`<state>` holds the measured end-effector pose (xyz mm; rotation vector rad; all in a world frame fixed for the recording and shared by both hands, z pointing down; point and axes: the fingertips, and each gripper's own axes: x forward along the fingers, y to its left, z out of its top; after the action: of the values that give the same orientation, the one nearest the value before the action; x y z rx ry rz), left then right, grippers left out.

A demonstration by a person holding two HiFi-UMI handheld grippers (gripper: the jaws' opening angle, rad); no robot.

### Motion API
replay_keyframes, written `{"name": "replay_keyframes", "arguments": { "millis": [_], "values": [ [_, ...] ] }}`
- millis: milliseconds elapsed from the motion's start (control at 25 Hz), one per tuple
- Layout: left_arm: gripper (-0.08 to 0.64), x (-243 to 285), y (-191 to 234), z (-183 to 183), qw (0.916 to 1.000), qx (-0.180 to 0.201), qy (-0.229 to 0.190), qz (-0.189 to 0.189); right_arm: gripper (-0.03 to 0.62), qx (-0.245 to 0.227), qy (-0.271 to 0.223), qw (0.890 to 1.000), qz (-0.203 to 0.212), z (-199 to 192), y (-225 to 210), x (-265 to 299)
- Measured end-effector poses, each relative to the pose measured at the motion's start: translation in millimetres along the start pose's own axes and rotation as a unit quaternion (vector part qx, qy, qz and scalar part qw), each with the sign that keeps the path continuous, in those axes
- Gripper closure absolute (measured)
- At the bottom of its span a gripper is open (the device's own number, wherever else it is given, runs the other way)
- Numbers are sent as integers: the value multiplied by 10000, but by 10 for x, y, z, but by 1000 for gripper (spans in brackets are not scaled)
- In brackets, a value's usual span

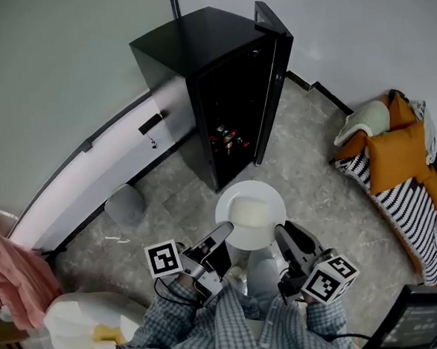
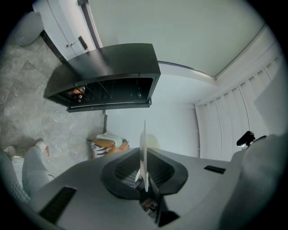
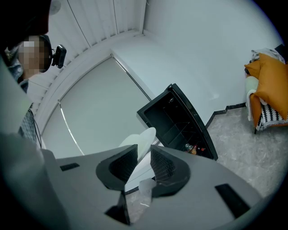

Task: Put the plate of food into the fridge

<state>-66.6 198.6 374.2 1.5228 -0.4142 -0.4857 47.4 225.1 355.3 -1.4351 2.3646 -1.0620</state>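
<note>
Before the open fridge (image 1: 213, 96), left gripper (image 1: 224, 231) and right gripper (image 1: 283, 234) jaws each clamp the plate (image 1: 226, 201) rim, food (image 1: 251, 214) on top. Best kept level, both sides advancing together.

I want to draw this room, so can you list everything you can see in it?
fridge: one, black, door open.
bottles: a few, reddish, low inside the fridge.
plate: one, white, held up before the fridge.
food: one piece, pale, on the plate.
cushions: several, orange, on the striped seat, right.
stool: one, grey, left of the fridge.
cloth: one, pink, far left.
left tool: one, grey, shut on the plate.
right tool: one, grey, shut on the plate.
sleeves: two, checked, bottom.
</note>
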Motion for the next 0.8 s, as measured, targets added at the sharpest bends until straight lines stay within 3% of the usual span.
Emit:
{"name": "replay_keyframes", "arguments": {
  "millis": [400,800],
  "values": [
    [526,-43,28,146,9997,109,-196,-20,499,-23,29,9998,212,-27,-8,190],
    [526,312,30,394,9993,129,-349,-3,499,-42,132,9993,344,274,-243,465]
  ]
}}
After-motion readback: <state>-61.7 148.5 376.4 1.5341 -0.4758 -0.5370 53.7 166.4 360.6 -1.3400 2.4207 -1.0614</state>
